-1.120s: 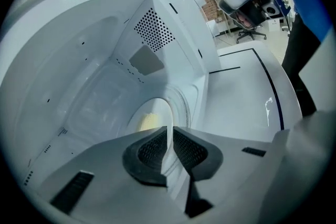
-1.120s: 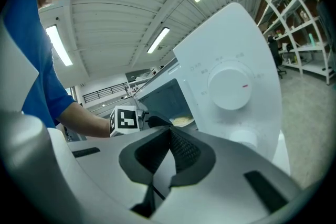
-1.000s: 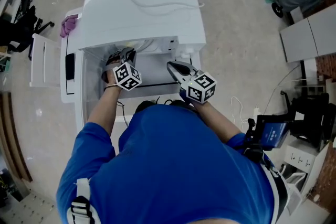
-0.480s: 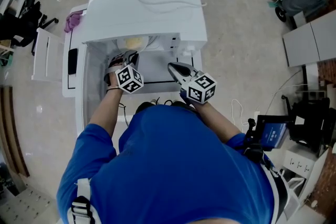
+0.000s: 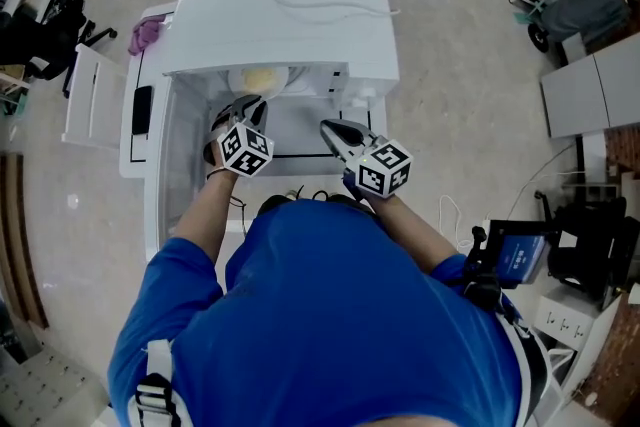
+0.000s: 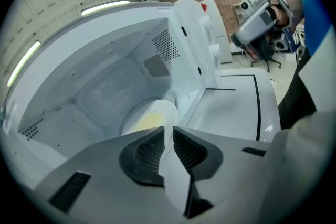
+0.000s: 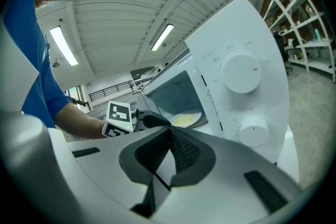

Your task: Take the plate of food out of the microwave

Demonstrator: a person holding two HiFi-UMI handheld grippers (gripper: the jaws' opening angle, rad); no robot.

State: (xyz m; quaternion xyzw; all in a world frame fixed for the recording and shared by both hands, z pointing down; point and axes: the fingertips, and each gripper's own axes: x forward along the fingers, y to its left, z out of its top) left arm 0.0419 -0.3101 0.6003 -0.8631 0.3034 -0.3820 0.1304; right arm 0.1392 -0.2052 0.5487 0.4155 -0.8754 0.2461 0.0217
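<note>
In the left hand-held gripper (image 6: 168, 131) sits the plate (image 6: 157, 110).

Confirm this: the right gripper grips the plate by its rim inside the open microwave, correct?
No. The left gripper grips the plate by its rim inside the open microwave; the left gripper view shows it. The right gripper is shut and empty, outside it.

- No word, brand or number can be read in any view.
- Microwave control panel (image 7: 239, 86), right side of the right gripper view: faint grey print beside its two dials, too small to read.
- Marker cubes (image 5: 381, 167), centre of the head view: black-and-white square patterns, no letters.
</note>
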